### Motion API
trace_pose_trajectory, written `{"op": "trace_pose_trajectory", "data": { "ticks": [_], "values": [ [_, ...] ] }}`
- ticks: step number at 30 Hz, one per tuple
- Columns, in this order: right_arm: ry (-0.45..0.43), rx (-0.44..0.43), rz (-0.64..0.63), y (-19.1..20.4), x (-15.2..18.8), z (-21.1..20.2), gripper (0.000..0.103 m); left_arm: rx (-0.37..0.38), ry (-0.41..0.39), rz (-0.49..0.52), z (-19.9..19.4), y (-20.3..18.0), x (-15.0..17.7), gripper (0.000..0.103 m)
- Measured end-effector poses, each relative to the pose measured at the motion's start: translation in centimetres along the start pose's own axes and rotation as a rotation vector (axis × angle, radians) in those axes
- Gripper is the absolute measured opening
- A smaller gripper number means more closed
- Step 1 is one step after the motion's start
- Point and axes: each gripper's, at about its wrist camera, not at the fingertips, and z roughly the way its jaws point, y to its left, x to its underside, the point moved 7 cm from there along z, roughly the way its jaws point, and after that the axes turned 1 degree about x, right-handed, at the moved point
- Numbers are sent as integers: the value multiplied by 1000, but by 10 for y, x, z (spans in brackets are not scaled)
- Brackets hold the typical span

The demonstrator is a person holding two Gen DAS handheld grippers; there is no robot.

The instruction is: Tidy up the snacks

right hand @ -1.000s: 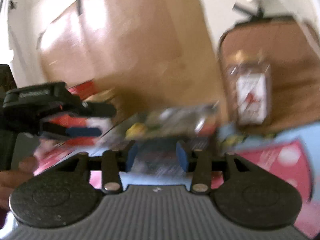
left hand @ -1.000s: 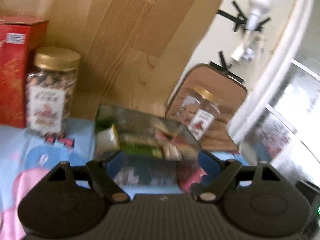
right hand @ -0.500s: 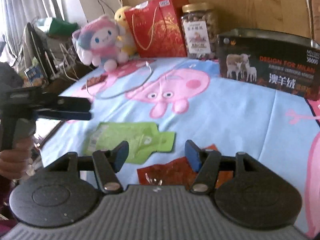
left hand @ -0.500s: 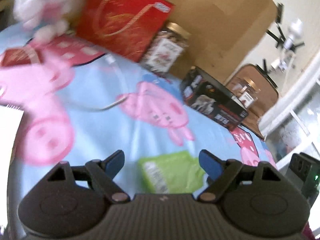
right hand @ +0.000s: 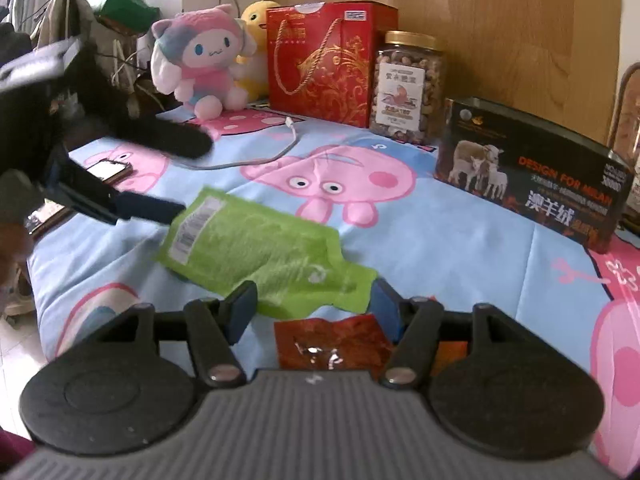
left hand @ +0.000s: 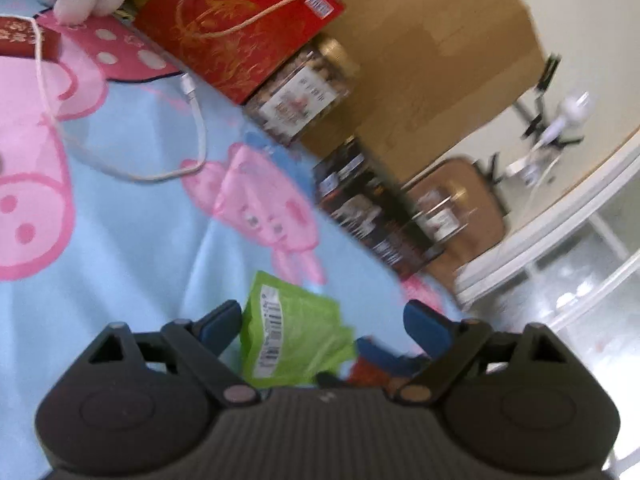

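Note:
A green snack pouch (right hand: 256, 256) lies flat on the pink-and-blue cartoon cloth (right hand: 460, 248); it also shows in the left wrist view (left hand: 288, 332). A red-orange snack packet (right hand: 332, 346) lies just in front of it, between my right gripper's open fingers. My right gripper (right hand: 314, 310) is open and empty, low over the packet and the pouch's near end. My left gripper (left hand: 324, 324) is open and empty, with the pouch between its fingers; it shows in the right wrist view (right hand: 156, 208) at the pouch's far left end. A dark open box (right hand: 532, 172) with snacks stands at the back right.
A red gift bag (right hand: 328, 64), a gold-lidded nut jar (right hand: 408, 88), plush toys (right hand: 200, 56) and a white cable (right hand: 256, 160) are at the back. A phone (right hand: 108, 170) lies at the left. A second jar (left hand: 440, 216) stands on a chair beyond the box.
Both grippers swung away from the box and came down low over the cloth. The left gripper moved in around the green pouch; the right one closed in on the red-orange packet.

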Motion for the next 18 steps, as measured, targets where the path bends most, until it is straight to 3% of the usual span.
{"op": "trace_pose_trajectory", "data": {
  "ticks": [3,7,12,14,18],
  "values": [
    [-5,-10,15,-1,-1,0,68,83,-29,-2,-3,-10,-7,90],
    [-3,-15,5,2,-1,2,73,6,-15,30,12,-9,-5,90],
    [8,15,-61,6,-4,8,84,31,52,-12,31,-6,1,90],
    [9,17,-91,8,-7,10,83,48,60,-17,33,-8,1,89],
    [-3,6,-101,8,-11,12,51,72,44,14,29,-16,-4,89]
  ]
}}
